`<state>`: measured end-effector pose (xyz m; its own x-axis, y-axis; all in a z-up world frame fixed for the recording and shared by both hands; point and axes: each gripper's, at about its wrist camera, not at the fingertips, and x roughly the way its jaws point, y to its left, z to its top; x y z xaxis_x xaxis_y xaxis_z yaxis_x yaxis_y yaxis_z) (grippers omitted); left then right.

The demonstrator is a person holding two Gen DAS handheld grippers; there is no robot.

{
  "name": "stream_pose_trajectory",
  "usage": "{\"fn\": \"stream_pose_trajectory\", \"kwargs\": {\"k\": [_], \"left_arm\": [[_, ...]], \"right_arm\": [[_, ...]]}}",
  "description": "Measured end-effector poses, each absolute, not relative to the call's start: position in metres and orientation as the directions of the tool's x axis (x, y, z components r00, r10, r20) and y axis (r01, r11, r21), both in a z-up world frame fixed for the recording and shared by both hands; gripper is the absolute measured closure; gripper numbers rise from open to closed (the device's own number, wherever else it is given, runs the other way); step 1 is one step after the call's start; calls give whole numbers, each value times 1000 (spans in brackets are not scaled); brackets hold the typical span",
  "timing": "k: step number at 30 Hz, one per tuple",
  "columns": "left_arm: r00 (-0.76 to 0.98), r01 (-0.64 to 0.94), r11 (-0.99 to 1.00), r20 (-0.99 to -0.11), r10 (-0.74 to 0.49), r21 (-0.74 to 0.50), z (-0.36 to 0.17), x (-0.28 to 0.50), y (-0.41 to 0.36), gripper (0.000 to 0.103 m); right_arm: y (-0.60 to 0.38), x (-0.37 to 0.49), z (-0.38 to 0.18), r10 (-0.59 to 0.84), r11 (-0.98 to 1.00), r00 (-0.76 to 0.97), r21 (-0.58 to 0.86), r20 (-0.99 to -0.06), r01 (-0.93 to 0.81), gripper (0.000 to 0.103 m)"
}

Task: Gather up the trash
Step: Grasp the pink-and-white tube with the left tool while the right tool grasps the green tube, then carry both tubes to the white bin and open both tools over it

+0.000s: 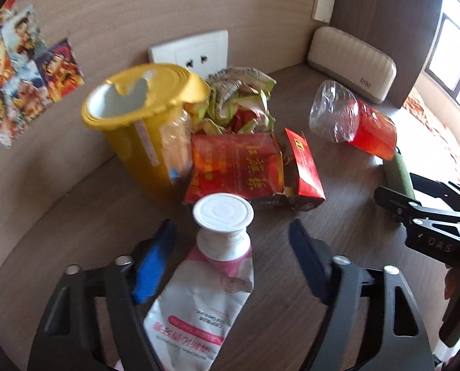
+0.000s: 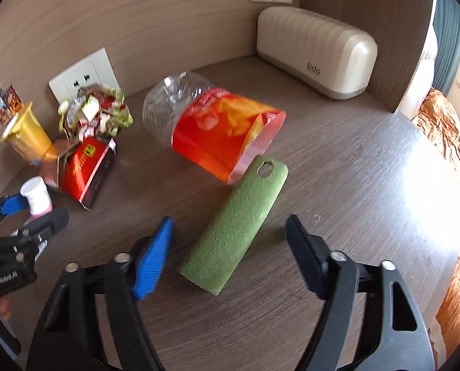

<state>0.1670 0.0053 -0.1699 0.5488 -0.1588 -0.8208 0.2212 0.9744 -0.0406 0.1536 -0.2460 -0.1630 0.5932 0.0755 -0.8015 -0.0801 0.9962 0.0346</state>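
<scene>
A white and pink squeeze tube point(image 1: 208, 284) with a white cap lies between the fingers of my left gripper point(image 1: 231, 227). The pads stand clear of it on both sides, so the gripper is open. In the right wrist view a green felt-covered case point(image 2: 236, 225) lies on the dark wooden table point(image 2: 353, 191) between the fingers of my right gripper point(image 2: 230, 221), which is open too, with gaps either side. A crushed clear bottle with a red label point(image 2: 217, 126) lies just beyond the case. A torn red carton point(image 1: 239, 167), a yellow cup point(image 1: 143, 117) and crumpled wrappers point(image 1: 242, 99) sit behind the tube.
A beige ribbed box point(image 2: 316, 52) stands in the back corner against the wall. Wall sockets point(image 1: 192, 52) and stickers point(image 1: 23, 68) are on the wood panel behind the trash. A bed with an orange cover point(image 2: 446, 160) borders the table's right edge.
</scene>
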Motion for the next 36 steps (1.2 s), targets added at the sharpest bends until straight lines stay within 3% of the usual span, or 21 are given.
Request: {"fn": "stream_pose_trajectory", "kwargs": {"k": [1,3,5,6,20,36], "left_arm": [[552,226,974,-819,-153,-30,-170,167,3,41],[560,242,970,-817,-135,5,-170,166,-2,60],[559,255,967,-817,-141,8,-169,166,-6,72],[557,257,967,-817,-148,0,-168,167,-7,72],[595,331,944,-776,-209,0,-121,118,-44,72],[398,729,681,-764,-507,-72,-102,27,-226,72]], "right_arm": [[-246,152,-163,75,996,596,31,-799,-85,42],[-247,149,-161,86,994,601,31,-794,-102,58],[-247,147,-160,96,993,605,35,-791,-111,71],[-248,145,-160,101,993,608,37,-788,-117,76],[-285,74,-107,215,975,676,113,-705,-192,76],[-405,-38,-95,19,996,689,77,-724,53,76]]}}
